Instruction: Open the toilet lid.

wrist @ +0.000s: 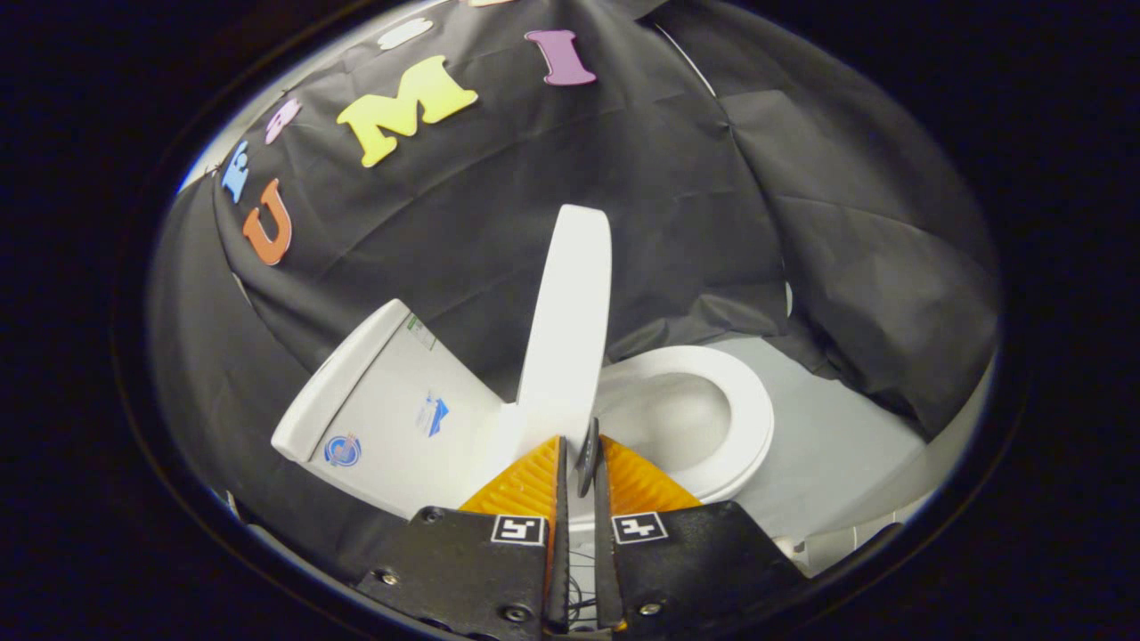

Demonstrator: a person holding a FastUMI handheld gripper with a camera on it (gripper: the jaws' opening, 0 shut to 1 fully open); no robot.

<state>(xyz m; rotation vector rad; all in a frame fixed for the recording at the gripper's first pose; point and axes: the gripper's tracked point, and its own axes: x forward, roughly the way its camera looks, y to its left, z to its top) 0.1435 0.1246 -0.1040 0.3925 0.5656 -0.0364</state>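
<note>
A: Where does the gripper view sit?

B: It rides on the gripper (pixel 577 454) and looks forward along the two fingers, which rise from the bottom centre of the frame, nearly together.

A: Which way does it face?

B: Slightly downward and rolled to one side, so the toilet appears tilted. The raised lid (pixel 570 320) stands at centre just beyond the fingertips, the tank (pixel 383 418) at lower left, the seat (pixel 739 418) at right of centre.

A: How near?

B: Close. The black cloth wall (pixel 695 205) curves across the upper half, with grey floor (pixel 837 445) at lower right.
</note>
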